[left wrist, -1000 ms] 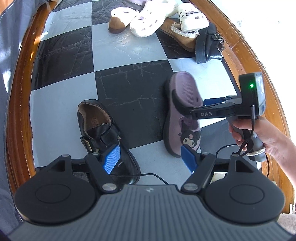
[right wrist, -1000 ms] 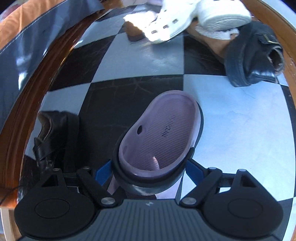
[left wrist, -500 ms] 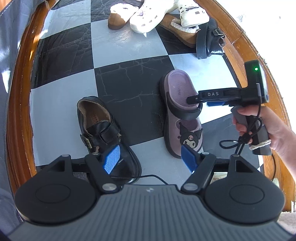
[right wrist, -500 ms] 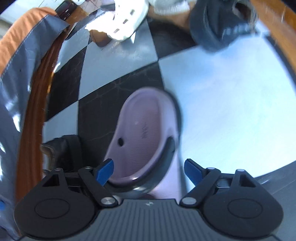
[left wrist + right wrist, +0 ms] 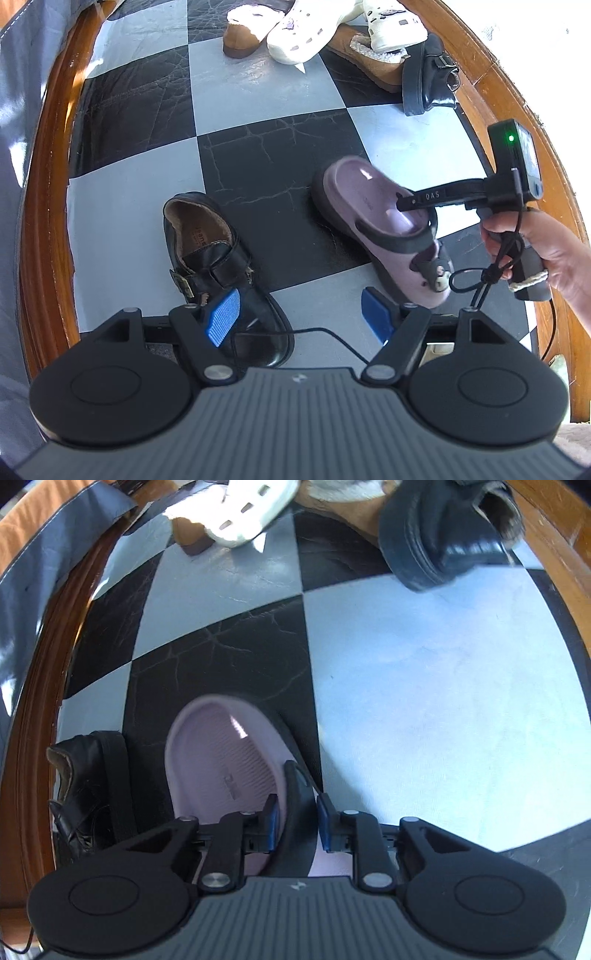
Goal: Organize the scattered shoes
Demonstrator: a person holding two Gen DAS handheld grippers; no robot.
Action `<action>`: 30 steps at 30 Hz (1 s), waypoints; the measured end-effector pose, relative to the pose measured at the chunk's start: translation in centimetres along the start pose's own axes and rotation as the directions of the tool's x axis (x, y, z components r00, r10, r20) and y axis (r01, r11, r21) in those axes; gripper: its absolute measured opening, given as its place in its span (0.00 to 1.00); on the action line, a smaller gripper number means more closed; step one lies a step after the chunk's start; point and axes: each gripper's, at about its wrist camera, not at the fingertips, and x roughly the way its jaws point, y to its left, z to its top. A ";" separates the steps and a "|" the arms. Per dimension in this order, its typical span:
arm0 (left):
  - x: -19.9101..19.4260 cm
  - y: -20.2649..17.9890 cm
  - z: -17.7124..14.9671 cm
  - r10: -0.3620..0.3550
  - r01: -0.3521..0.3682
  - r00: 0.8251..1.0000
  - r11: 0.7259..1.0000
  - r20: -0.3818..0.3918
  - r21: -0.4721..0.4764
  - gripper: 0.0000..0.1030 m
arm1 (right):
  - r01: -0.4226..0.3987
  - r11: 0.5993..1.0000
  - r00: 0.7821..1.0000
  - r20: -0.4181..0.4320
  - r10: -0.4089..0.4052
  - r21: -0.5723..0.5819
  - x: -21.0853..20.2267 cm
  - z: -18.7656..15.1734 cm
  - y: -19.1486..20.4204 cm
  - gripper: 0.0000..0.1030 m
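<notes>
A lilac clog (image 5: 373, 218) with a dark strap and sole is tilted, its toe end raised off the checkered mat. My right gripper (image 5: 295, 821) is shut on the clog's dark heel strap (image 5: 297, 794); it also shows in the left wrist view (image 5: 413, 201). The clog's footbed (image 5: 225, 760) fills the lower middle of the right wrist view. My left gripper (image 5: 303, 317) is open and empty, low over the toe of a black buckled shoe (image 5: 218, 258) standing left of the clog. That shoe shows at the left of the right wrist view (image 5: 88, 786).
A pile at the far end holds white clogs (image 5: 303, 40), brown fleece slippers (image 5: 240, 37) and a second black shoe (image 5: 428, 81). The black-and-grey checkered mat (image 5: 258, 92) has a raised wooden rim (image 5: 40, 206) around it. A cable (image 5: 332, 334) trails near my left gripper.
My right gripper has closed on the lilac clog's heel strap and tipped the clog up off the mat. My left gripper stayed open over the black shoe.
</notes>
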 end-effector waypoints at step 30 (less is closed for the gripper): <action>0.6 -0.3 -0.3 0.088 -0.088 0.996 0.994 -0.010 0.068 0.75 | 0.116 0.928 0.991 -0.023 -0.133 -0.354 0.5 -3.7 -0.3 0.40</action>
